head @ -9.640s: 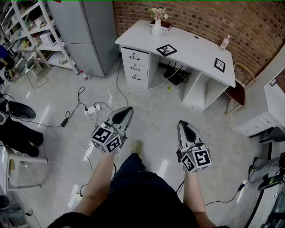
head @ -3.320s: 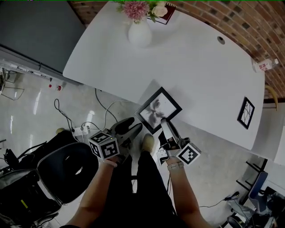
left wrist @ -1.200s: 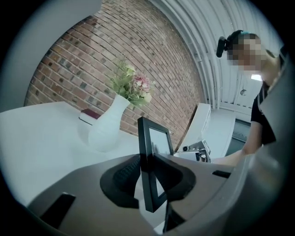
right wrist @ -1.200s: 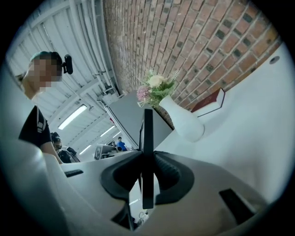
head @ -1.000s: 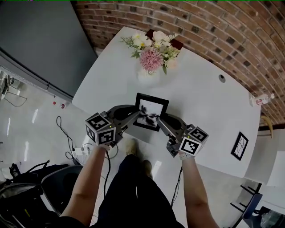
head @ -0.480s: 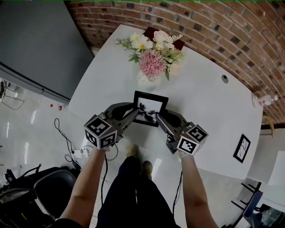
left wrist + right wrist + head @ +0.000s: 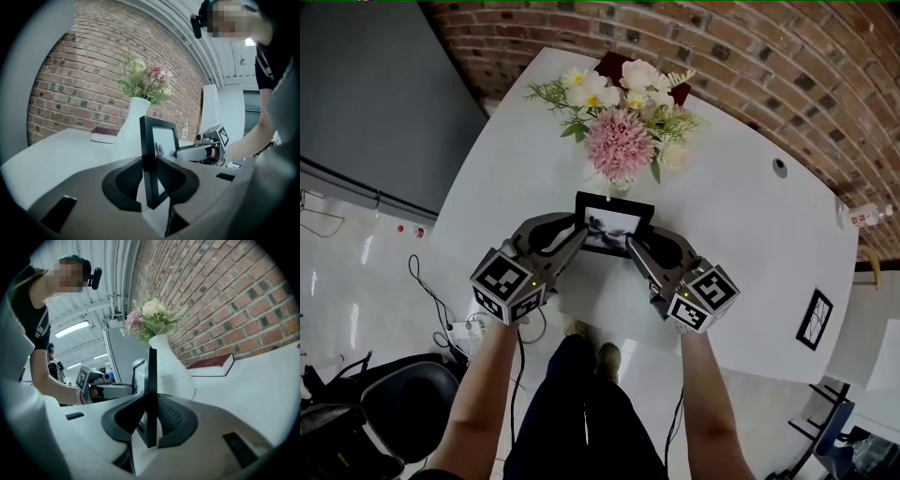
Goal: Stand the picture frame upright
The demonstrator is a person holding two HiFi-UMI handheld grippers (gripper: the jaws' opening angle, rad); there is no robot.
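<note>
Gripping the picture frame (image 7: 612, 228) by its two side edges, the person is carrying it farther in over the white desk (image 7: 741, 244), and that is the main change. A second ago it was hanging closer to the desk's near edge, leaning back so that much of its face was showing from above. Now it is sitting just in front of the white vase (image 7: 602, 178) of flowers (image 7: 621, 141), and it is looking shorter from overhead, which suggests it is being tipped closer to vertical and lowered. The left gripper (image 7: 578, 231) is clamping the frame's left edge with its jaws part-way closed, pads pressing on front and back. The right gripper (image 7: 634, 246) is doing the same on the right edge, and neither grip is changing width. In both gripper views the black edge is running nearly straight up between the pads, so the frame is standing close to upright. Whether its bottom edge is already resting on the desk is not showing clearly. A dark red book (image 7: 675, 92) is lying beyond the vase, and a second frame (image 7: 815, 319) is lying flat well off to the right. For the task, the lift and turn are looking largely done. What is remaining, by my judgement, is setting the base down on its stand and letting go on both sides without knocking the vase.
</note>
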